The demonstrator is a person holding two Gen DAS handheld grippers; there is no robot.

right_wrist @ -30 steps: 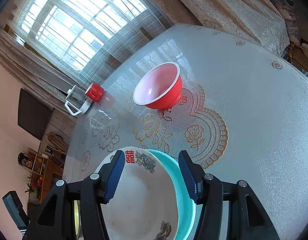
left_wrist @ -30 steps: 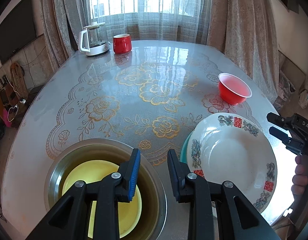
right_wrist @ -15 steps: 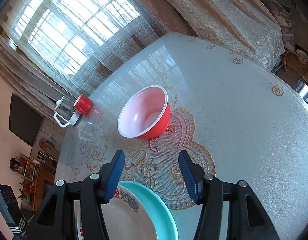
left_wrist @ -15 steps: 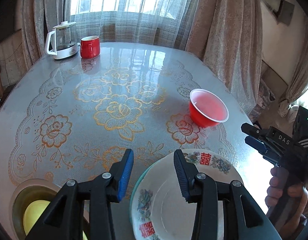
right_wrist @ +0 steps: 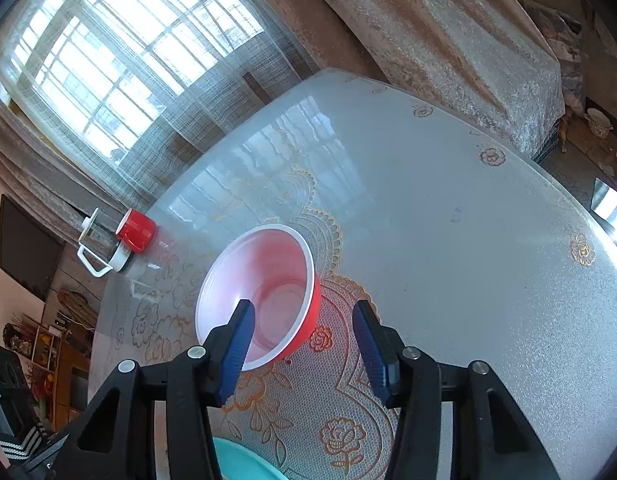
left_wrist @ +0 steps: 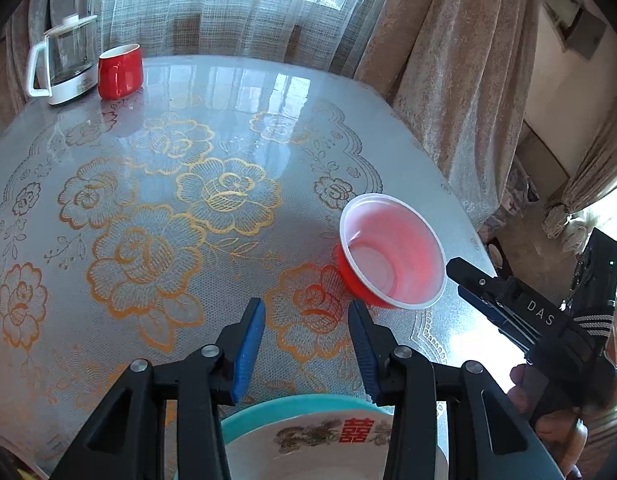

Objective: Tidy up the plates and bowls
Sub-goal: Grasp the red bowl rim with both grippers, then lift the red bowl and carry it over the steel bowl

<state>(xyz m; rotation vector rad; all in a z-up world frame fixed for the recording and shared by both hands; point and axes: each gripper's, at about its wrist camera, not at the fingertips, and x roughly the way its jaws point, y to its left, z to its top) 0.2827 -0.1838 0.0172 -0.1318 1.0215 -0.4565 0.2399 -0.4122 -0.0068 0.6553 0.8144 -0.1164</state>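
A red plastic bowl (left_wrist: 392,252) with a white inside stands upright on the table; it also shows in the right wrist view (right_wrist: 260,296). My right gripper (right_wrist: 302,340) is open and empty just short of it, the bowl's near rim between its fingers; from the left wrist view it shows at the right (left_wrist: 474,284). My left gripper (left_wrist: 306,340) is open and empty above the table, left of the bowl. Below it a white patterned plate (left_wrist: 332,444) lies stacked on a teal plate (left_wrist: 260,412), whose edge shows in the right wrist view (right_wrist: 244,460).
A round table (left_wrist: 188,208) with a gold flower cloth under glass. A red mug (left_wrist: 120,70) and a glass kettle (left_wrist: 66,66) stand at the far left edge by the window. Curtains hang behind the table and to its right.
Both grippers moved forward toward the red bowl. The left one swung right, off the metal basin with the yellow dish, which left view. The stacked plates slid to the bottom edge.
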